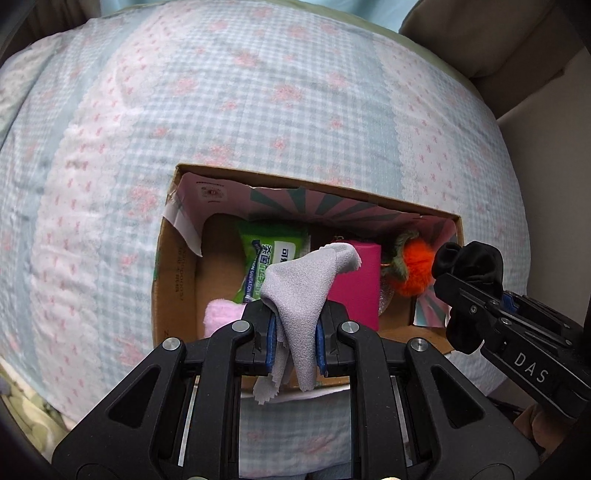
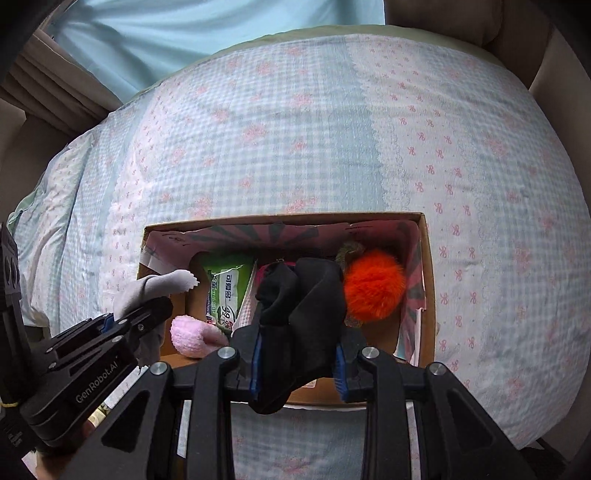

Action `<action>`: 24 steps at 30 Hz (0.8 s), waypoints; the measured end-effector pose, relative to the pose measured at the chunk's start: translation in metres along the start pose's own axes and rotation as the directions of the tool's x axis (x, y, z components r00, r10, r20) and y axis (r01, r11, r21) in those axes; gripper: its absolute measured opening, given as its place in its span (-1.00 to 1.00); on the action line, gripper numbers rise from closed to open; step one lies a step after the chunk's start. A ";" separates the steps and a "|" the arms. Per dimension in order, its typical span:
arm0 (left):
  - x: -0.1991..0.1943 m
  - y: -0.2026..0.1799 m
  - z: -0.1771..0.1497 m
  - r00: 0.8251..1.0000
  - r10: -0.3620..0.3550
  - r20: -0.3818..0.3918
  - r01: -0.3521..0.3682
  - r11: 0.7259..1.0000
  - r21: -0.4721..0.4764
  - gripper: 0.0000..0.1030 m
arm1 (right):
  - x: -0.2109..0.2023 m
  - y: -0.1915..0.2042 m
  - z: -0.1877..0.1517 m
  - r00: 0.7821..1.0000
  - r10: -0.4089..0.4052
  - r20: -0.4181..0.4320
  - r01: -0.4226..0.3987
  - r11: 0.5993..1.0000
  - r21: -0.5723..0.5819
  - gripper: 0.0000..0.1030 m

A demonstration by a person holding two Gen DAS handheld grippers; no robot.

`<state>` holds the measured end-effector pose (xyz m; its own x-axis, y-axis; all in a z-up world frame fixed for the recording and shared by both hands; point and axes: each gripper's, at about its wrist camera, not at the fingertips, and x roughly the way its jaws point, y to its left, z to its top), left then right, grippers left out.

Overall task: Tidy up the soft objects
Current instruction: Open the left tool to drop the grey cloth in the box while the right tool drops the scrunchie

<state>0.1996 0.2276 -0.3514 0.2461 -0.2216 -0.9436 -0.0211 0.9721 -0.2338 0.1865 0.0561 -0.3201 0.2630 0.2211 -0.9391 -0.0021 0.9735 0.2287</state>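
An open cardboard box (image 1: pixel 173 273) (image 2: pixel 426 273) sits on the bed. Inside lie a green wipes pack (image 1: pixel 264 254) (image 2: pixel 225 291), a pink fuzzy item (image 1: pixel 221 314) (image 2: pixel 190 334), a magenta box (image 1: pixel 360 280) and an orange pompom (image 1: pixel 415 267) (image 2: pixel 373 284). My left gripper (image 1: pixel 294 334) (image 2: pixel 147 314) is shut on a grey cloth (image 1: pixel 301 295) (image 2: pixel 147 288) over the box's near edge. My right gripper (image 2: pixel 298 354) (image 1: pixel 465 291) is shut on a black fabric piece (image 2: pixel 303 317) (image 1: pixel 469 258) above the box's near right side.
The bed is covered by a blue checked quilt with pink flowers (image 1: pixel 258 92) (image 2: pixel 314 147). A beige headboard or cushion (image 1: pixel 491 33) stands at the far right. A light blue curtain (image 2: pixel 184 33) hangs behind the bed.
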 end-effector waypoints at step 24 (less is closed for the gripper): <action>-0.014 -0.006 -0.014 0.996 0.083 0.033 -0.086 0.991 0.102 1.00 | 0.010 -0.037 0.006 0.999 0.033 0.022 -0.036 0.981 0.189 0.92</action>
<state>0.1827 0.2236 -0.3401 0.2755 -0.1379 -0.9514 0.0570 0.9903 -0.1270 0.1946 0.0223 -0.3361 0.2844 0.2513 -0.9252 0.1711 0.9362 0.3069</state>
